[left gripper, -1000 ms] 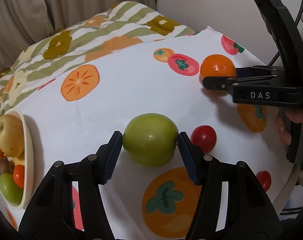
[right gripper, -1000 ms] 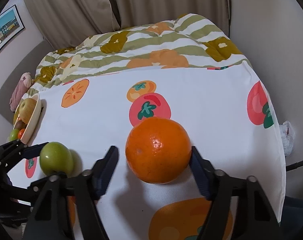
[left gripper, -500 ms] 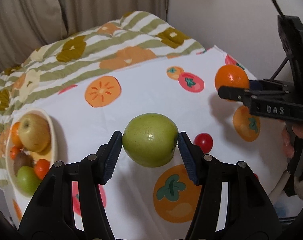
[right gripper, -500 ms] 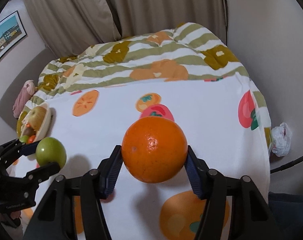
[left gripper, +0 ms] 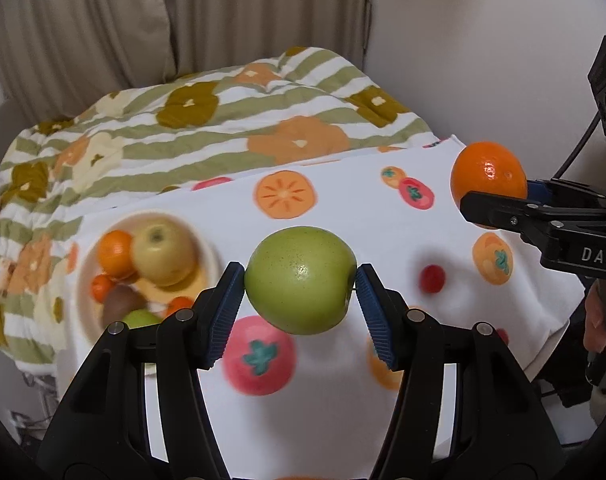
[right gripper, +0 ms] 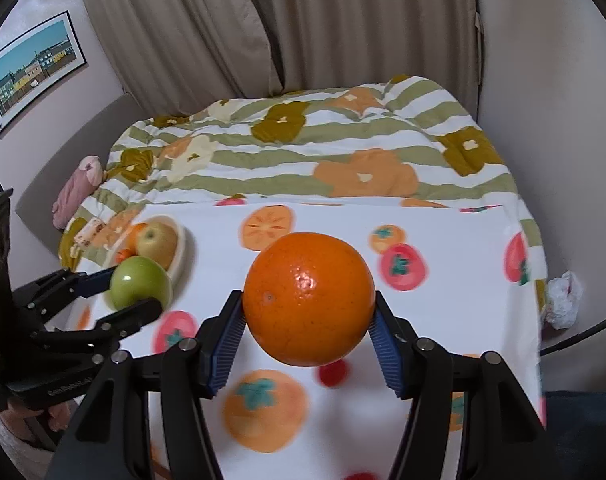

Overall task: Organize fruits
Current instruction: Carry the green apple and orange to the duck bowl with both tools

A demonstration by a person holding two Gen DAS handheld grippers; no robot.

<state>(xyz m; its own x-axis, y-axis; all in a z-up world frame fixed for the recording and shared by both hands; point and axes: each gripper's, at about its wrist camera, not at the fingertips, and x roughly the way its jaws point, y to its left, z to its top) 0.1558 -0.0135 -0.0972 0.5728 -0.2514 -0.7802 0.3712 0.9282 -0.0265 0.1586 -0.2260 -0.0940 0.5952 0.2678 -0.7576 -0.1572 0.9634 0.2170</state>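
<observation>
Two grippers: left gripper (left gripper: 301,304), right gripper (right gripper: 309,334). One green apple (left gripper: 301,280) and one orange (right gripper: 309,298) held. One bowl (left gripper: 211,256) of fruit. One loose red tomato (left gripper: 433,279).

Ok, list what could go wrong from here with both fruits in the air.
1. The bowl already holds a heap of fruit; adding the green apple could make something roll out.
2. The orange is pinched only at its sides by the right hand-held gripper, so it may slip.
3. Both fruits heading for the bowl together could make the left hand-held gripper and the right collide.
</observation>
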